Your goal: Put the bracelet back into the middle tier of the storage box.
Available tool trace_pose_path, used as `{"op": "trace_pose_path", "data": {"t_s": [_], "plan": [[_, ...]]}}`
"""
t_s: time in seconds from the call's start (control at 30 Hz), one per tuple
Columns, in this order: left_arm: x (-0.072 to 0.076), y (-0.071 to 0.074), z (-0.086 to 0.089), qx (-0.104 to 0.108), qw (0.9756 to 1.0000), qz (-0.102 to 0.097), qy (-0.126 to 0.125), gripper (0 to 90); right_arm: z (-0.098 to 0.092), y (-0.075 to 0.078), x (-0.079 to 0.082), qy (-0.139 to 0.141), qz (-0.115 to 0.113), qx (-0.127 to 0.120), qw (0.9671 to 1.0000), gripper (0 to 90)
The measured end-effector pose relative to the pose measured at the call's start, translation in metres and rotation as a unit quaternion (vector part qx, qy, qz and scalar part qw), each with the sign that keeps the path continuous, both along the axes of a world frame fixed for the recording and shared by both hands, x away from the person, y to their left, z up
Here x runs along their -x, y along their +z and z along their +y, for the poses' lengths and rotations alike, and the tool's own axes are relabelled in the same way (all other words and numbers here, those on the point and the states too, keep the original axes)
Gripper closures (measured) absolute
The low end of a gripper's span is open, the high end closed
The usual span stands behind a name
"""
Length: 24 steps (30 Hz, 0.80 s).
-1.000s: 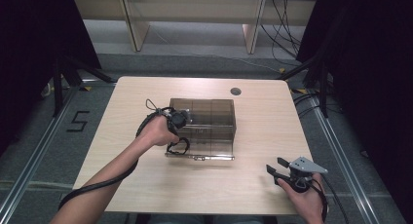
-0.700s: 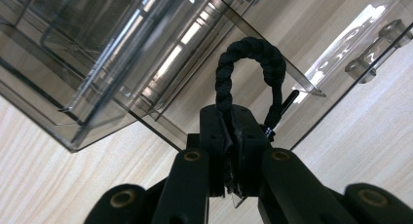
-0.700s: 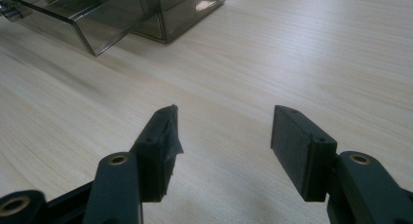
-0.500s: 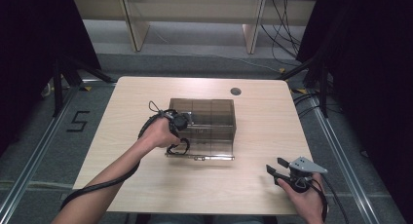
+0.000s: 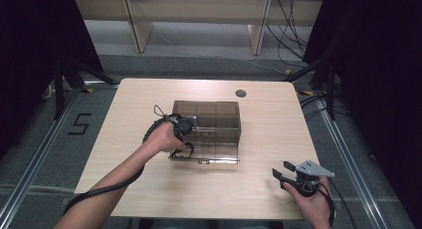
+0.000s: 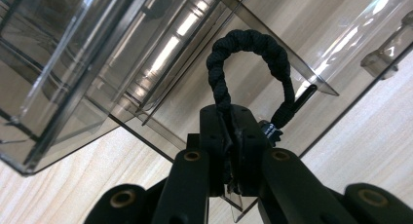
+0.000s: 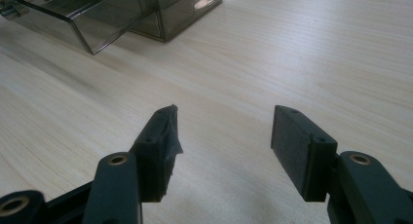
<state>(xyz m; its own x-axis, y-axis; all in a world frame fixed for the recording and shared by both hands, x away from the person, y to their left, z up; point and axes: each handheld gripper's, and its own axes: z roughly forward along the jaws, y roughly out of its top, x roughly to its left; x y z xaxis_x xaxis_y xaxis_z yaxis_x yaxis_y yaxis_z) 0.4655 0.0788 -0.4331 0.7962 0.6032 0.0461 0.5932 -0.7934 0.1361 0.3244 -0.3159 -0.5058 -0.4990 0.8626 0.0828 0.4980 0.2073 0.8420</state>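
A smoky clear plastic box [image 5: 206, 120] stands mid-table, its hinged front panel [image 5: 209, 158] lying flat toward me. A black braided cord loop [image 6: 248, 44] is fixed to the clear plastic. My left gripper [image 6: 229, 121] is shut on the base of that loop. In the high view the left gripper [image 5: 183, 134] sits at the box's front left corner. My right gripper [image 5: 281, 169] rests near the table's front right, well apart from the box. It stands open [image 7: 224, 131] with bare wood between its fingers. The box's corner [image 7: 122, 9] shows far ahead of it.
A round dark grommet hole [image 5: 241, 93] lies near the table's far edge. The left gripper's black cable [image 5: 99, 189] trails off the front left. Wooden shelving [image 5: 199, 10] stands beyond the table, and dark stands [image 5: 69, 74] flank both sides.
My left hand has edged slightly right and toward me with the cord loop still held. The right gripper has not moved.
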Motion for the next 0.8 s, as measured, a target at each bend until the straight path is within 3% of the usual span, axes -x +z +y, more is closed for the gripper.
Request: {"op": "trace_pose_path", "data": {"t_s": [0.07, 0.1, 0.17, 0.67, 0.8], "plan": [[-0.0004, -0.0008, -0.0001, -0.001, 1.0000, 0.002, 0.001, 84.5, 0.0000, 0.0000, 0.0001, 0.000, 0.000, 0.000, 1.0000, 44.1], [-0.0004, -0.0013, -0.0003, -0.001, 1.0000, 0.003, 0.001, 84.5, -0.0024, -0.0006, -0.0028, 0.012, -0.014, 0.010, 0.9998, 44.1], [-0.0005, -0.0020, -0.0007, -0.003, 1.0000, 0.003, 0.001, 84.5, 0.0003, 0.0002, 0.0007, -0.003, 0.005, -0.003, 1.0000, 44.1], [-0.0022, -0.0071, -0.0016, -0.004, 1.0000, 0.007, 0.005, 84.4, 0.0004, 0.0003, 0.0009, -0.004, 0.006, -0.003, 1.0000, 44.1], [-0.0027, -0.0082, -0.0014, -0.004, 0.9999, 0.008, 0.005, 84.4, -0.0023, -0.0007, -0.0029, 0.013, -0.012, 0.007, 0.9998, 44.0]]}}
